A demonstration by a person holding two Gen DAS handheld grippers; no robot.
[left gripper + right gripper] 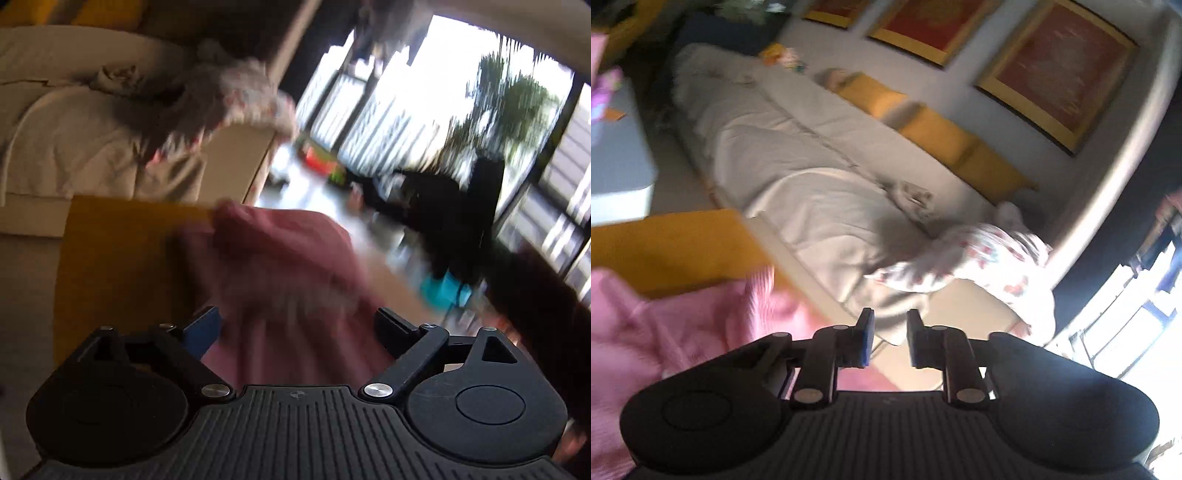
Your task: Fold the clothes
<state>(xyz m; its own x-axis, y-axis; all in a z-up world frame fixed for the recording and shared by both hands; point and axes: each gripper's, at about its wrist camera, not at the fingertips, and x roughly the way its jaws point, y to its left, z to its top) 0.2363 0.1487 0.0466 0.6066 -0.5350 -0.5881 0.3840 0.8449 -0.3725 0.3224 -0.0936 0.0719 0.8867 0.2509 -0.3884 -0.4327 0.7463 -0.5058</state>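
Nearest in the left wrist view, the left claw (297, 326) is seen with its jaws spread wide apart; the pink knitted garment (280, 266) lies between and beyond them, from 6 o'clock up to the centre, though no pad is seen pressing on it and blur hides the finer contact; the garment is bunched on the mustard-yellow flat surface (122, 251), which is exposed at 9 o'clock. In the right wrist view, the right claw (889, 338) is shown with its jaws drawn nearly together, a narrow gap left between the blue pads and nothing held in it; the same pink garment (665, 325) is heaped at 8 o'clock, just beside the claw's body, and the yellow surface (672, 247) appears above it at 9 o'clock. Beyond the surface, a long sofa covered with a beige cloth (820, 206) is stretched from the centre toward 11 o'clock; a white floral-printed garment (990, 258) is draped over its near end at 3 o'clock. Farther off, mustard cushions (938, 136) are lined along the sofa back; red pictures in gold frames (1056, 74) are hung on the wall at 1 o'clock. In the left wrist view, bright tall windows (424, 96) are seen farthest, at 1 o'clock.
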